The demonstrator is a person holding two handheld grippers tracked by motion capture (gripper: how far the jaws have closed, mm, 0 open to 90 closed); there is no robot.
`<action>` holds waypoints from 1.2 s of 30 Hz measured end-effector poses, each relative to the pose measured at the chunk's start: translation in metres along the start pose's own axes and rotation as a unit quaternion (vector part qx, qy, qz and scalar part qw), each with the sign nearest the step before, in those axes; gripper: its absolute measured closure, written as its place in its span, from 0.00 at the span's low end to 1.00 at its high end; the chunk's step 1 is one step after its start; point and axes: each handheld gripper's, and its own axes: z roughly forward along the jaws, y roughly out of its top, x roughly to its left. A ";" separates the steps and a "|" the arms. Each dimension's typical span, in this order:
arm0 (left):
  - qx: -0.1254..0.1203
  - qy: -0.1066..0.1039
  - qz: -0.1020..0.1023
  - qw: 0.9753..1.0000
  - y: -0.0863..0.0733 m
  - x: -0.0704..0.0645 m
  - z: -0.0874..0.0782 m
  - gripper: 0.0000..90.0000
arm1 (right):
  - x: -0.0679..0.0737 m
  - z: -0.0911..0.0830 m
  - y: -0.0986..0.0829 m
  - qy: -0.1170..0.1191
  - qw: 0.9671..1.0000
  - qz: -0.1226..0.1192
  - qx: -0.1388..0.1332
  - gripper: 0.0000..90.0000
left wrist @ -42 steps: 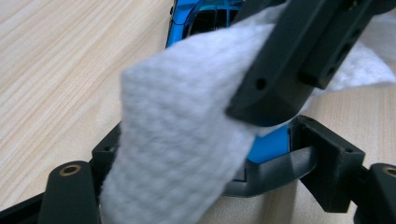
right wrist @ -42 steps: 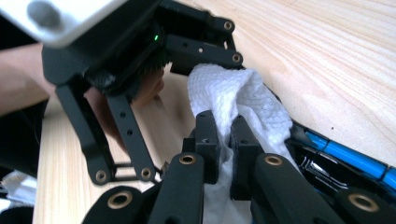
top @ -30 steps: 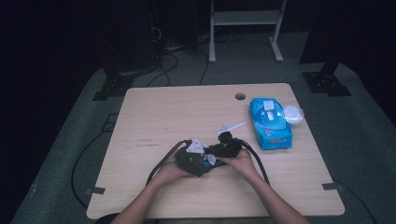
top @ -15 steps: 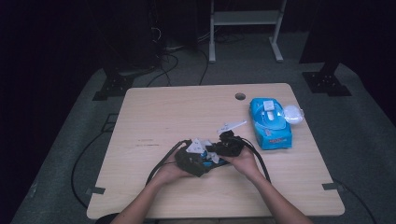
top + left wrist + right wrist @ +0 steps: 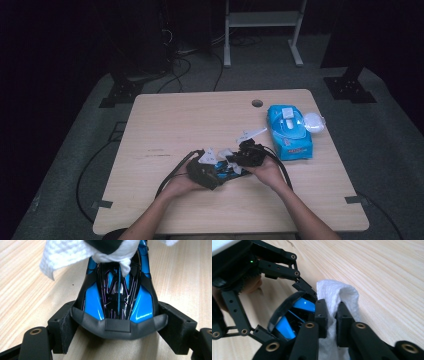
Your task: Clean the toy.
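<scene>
1. We hold the toy car point(image 5: 117, 300) in the left gripper point(image 5: 117, 326), jaws clamped on either side of its blue-and-black body at the dark bumper end; the car sits just above the bench point(image 5: 175, 120), near the bench's front edge.
2. Our right gripper point(image 5: 331, 315) is pinching a folded white wipe point(image 5: 337, 297), jaws pressed nearly together on it, and the wipe touches the car at the end away from the left gripper.
3. We judge the step in hand to be wiping the car's body. To do it well: keep the left grip steady and square, drag the wipe along the shell in short strokes, and don't push so hard that the car slips out sideways.
4. Keep the wipe's loose flap point(image 5: 57, 257) clear of the left jaws so it doesn't snag.
5. Beyond the car, to its right, lies a blue wipe pack point(image 5: 289, 131), with a clear rounded piece point(image 5: 314, 121) touching its far right side; we can't tell what that piece is.
6. Farther back from the car there's a small round hole point(image 5: 257, 103) in the bench.
7. Nothing stands between the grippers and the car; both trailing cables point(image 5: 172, 172) loop beside the hands and could drag.
</scene>
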 end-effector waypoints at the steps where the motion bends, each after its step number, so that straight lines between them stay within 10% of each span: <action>1: -0.002 -0.003 -0.004 1.000 0.000 0.000 -0.002 0.23 | 0.000 -0.002 0.000 0.003 1.000 0.003 -0.002 0.89; 9: 0.004 -0.004 0.000 1.000 -0.001 0.002 -0.005 0.26 | 0.002 -0.001 0.001 0.000 1.000 -0.003 0.004 0.93; 20: 0.000 -0.004 -0.003 1.000 -0.001 0.000 -0.004 0.27 | 0.031 0.035 0.009 0.072 0.997 0.002 0.007 0.93; 26: 0.000 -0.001 0.001 1.000 0.000 0.000 -0.004 0.26 | 0.031 0.027 -0.002 0.095 0.995 0.014 0.008 0.94; 36: 0.000 -0.002 -0.003 1.000 0.000 0.000 -0.003 0.27 | 0.035 0.026 0.000 0.076 0.997 -0.003 0.009 0.94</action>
